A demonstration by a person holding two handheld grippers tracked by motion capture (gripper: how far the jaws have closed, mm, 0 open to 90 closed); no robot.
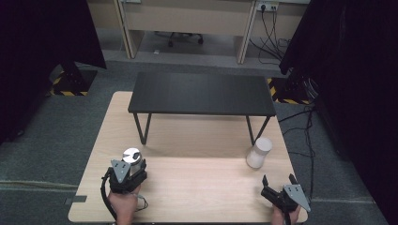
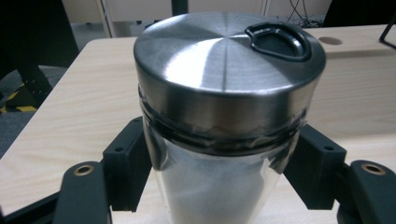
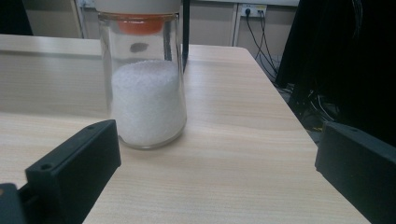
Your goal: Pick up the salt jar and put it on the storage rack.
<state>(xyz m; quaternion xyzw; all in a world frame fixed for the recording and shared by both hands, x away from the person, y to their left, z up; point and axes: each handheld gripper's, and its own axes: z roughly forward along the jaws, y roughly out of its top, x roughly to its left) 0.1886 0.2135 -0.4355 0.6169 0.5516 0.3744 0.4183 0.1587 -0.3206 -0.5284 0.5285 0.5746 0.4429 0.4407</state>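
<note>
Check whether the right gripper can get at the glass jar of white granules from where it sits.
Probably yes: the right gripper is open, the glass jar stands just ahead of it, and only bare table lies between them.

Upright steel-lidded glass jar of white powder

The jar in the left gripper is clear glass under a brushed silver steel lid with a black ring pull at its 1 o'clock edge. White grains fill the second jar, clear glass with an orange seal under a white cap. Both grippers are black with grey top plates; the right gripper shows matt black jaws. The surface is pale wood with fine straight grain. At 12 o'clock stands a black shelf on thin black legs. The floor is dark grey.
</note>
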